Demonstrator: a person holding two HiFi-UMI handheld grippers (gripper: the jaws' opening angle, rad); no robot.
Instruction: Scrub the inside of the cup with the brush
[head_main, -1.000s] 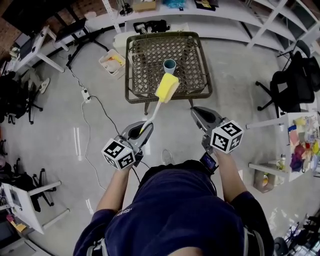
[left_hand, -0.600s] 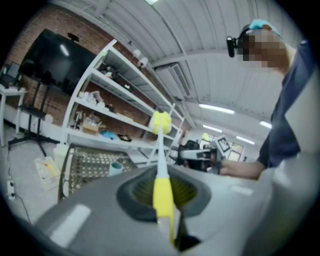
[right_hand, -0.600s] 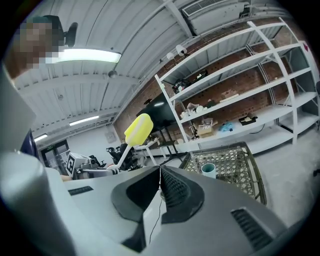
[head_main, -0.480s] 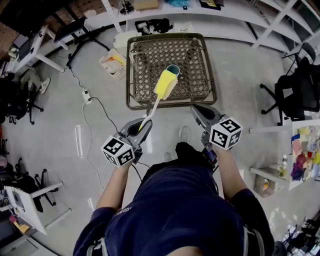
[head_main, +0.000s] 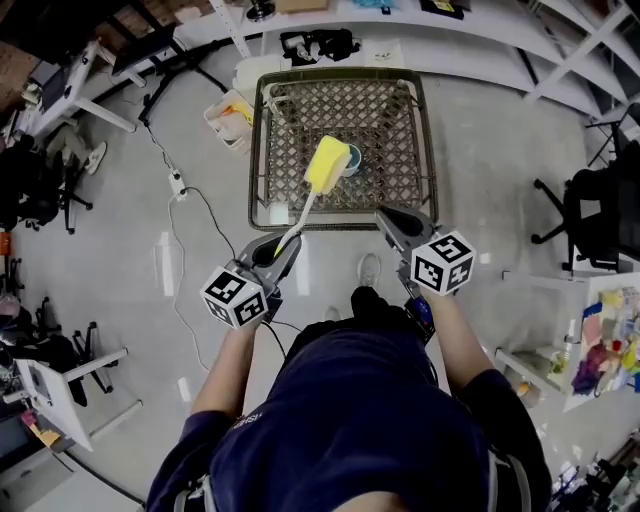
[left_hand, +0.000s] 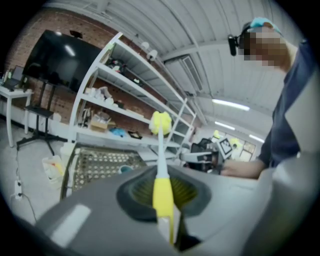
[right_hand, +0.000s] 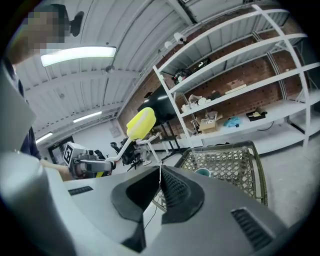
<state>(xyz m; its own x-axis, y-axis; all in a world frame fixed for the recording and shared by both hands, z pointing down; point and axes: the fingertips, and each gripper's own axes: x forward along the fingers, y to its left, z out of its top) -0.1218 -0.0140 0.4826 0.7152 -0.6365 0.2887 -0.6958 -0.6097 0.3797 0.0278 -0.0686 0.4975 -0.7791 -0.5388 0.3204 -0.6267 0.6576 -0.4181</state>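
Observation:
A small teal cup (head_main: 351, 161) stands upright on the woven wicker table (head_main: 290, 130). My left gripper (head_main: 288, 248) is shut on the yellow-and-white handle of the brush (left_hand: 161, 192). Its yellow sponge head (head_main: 328, 163) hangs over the table and hides the cup's left side in the head view. My right gripper (head_main: 386, 218) is shut with nothing in it, at the table's near edge, right of the brush. In the right gripper view the cup (right_hand: 202, 172) sits beyond the closed jaws and the sponge head (right_hand: 141, 123) is up at the left.
White shelving (head_main: 420, 25) runs behind the table. A tray of small items (head_main: 231, 112) lies on the floor at the table's left, with a power strip and cable (head_main: 178, 186) near it. An office chair (head_main: 600, 215) stands at the right.
Both grippers have moved forward toward the wicker table and a little down. The sponge head, earlier short of the cup, now overlaps it. The right jaws stayed shut.

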